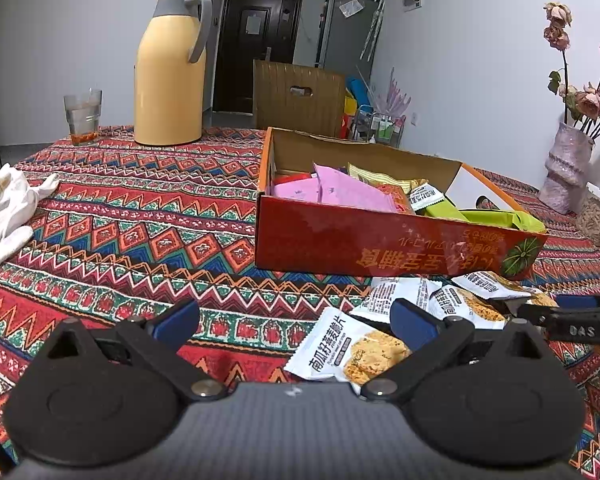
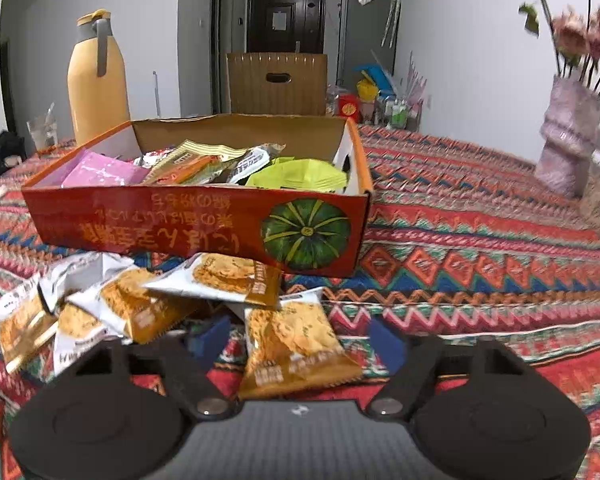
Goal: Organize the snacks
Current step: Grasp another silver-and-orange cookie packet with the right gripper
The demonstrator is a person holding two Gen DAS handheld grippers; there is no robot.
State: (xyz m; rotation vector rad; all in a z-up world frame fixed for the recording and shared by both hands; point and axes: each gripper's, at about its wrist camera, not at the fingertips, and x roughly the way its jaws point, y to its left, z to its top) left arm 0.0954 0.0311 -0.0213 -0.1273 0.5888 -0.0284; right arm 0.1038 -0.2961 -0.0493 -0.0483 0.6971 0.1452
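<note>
Right wrist: red box point(image 2: 204, 220) of mixed snack packets point(image 2: 296, 176)

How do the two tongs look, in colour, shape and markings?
Both look alike. The left tongs have two black angled fingers with blue pads, hinged by silver rivets on round black discs, over a dark grey textured body with a small white mark. The right tongs show the same build in their own view; in the left view, one finger carries pale lettering. No cable, hand or sleeve shows.
</note>
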